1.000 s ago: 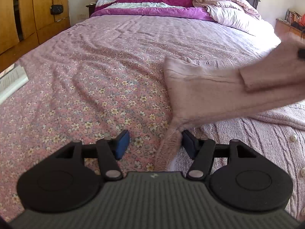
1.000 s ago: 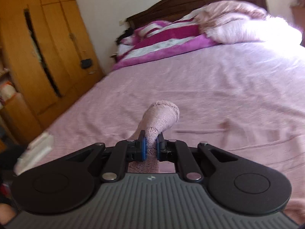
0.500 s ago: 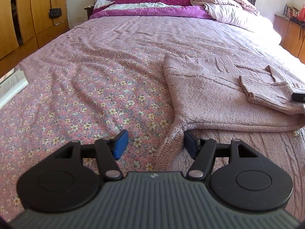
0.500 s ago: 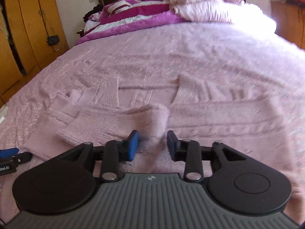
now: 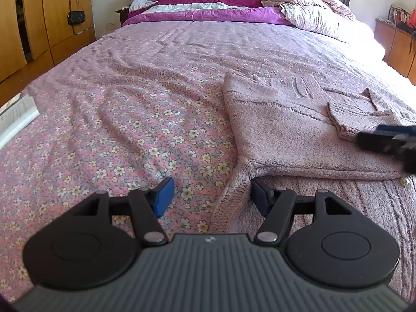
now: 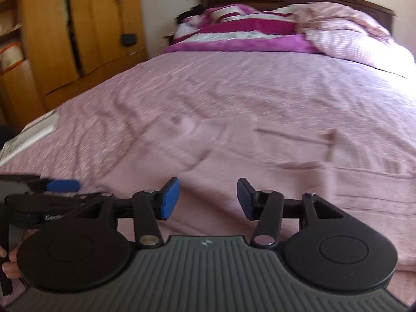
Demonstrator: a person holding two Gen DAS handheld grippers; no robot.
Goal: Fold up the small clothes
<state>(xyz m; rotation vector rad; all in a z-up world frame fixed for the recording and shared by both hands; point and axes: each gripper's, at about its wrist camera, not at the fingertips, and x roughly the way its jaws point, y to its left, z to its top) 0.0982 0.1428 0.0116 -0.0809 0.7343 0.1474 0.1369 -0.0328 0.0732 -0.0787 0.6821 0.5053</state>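
Observation:
A pink knitted cardigan [image 5: 280, 130] lies flat on the right half of the bed, one sleeve [image 5: 364, 111] folded across it. My left gripper [image 5: 212, 197] is open and low over the cardigan's near-left corner; the knitted edge lies between the jaws beside the right pad, and neither pad presses it. In the blurred right wrist view my right gripper [image 6: 208, 199] hovers just over the cardigan [image 6: 286, 195], its jaws opening with nothing gripped between them. One finger of the right gripper [image 5: 384, 140] shows at the right edge of the left view. The left gripper [image 6: 62, 185] appears at the far left of the right view.
The floral pink bedspread [image 5: 130, 119] covers the bed, with a heap of purple and pink blankets [image 5: 221, 5] at the headboard. An open book [image 5: 15, 114] lies at the left edge. A wooden wardrobe [image 5: 39, 13] with a black bag [image 5: 76, 17] stands left, a cabinet [image 5: 397, 44] right.
The right gripper carried the sleeve down across the cardigan, let it go and opened, then drew back toward the near edge. The left gripper stayed where it was, open.

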